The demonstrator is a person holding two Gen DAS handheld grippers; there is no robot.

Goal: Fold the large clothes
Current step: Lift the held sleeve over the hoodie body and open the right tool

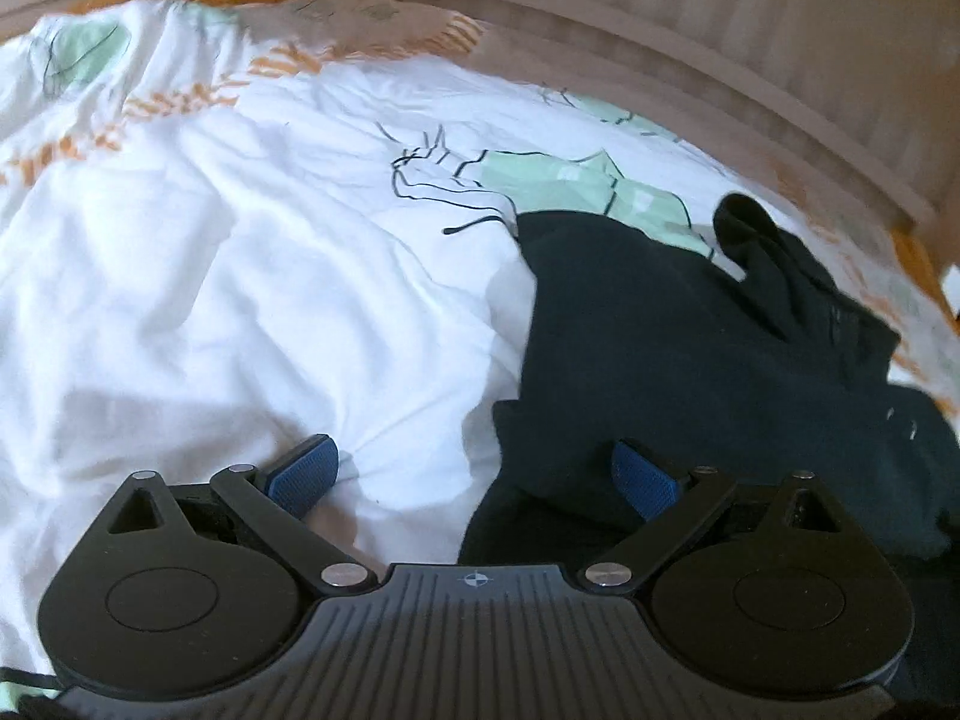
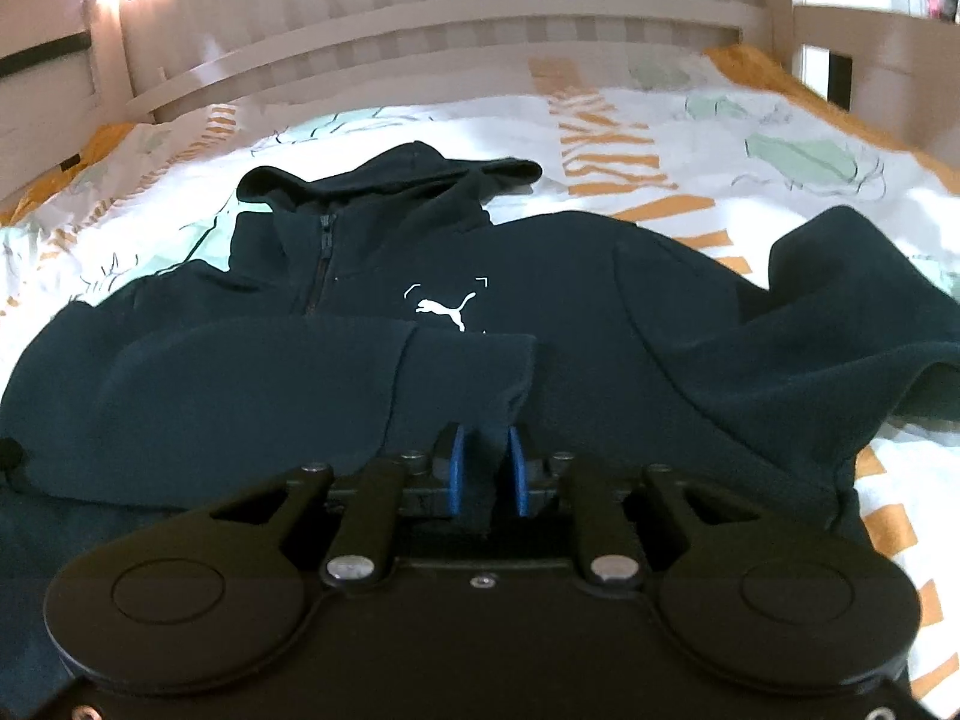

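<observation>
Folding barely begun; our right tool (image 2: 485, 468) seems to pinch the hoodie (image 2: 420, 312) sleeve; left tool (image 1: 474, 474) spread, empty; body unfolded on bed (image 1: 240, 240).

No readable text; a leaping-cat logo (image 2: 445, 307) marks the hoodie (image 2: 360, 360).

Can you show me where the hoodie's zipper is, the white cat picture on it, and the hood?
zipper (image 2: 323, 258), right wrist view, on the middle of the closed zip below the collar.
white cat logo (image 2: 447, 309), right wrist view, on the cat's body.
hood (image 2: 396, 171), right wrist view, on its dark top fold.
</observation>
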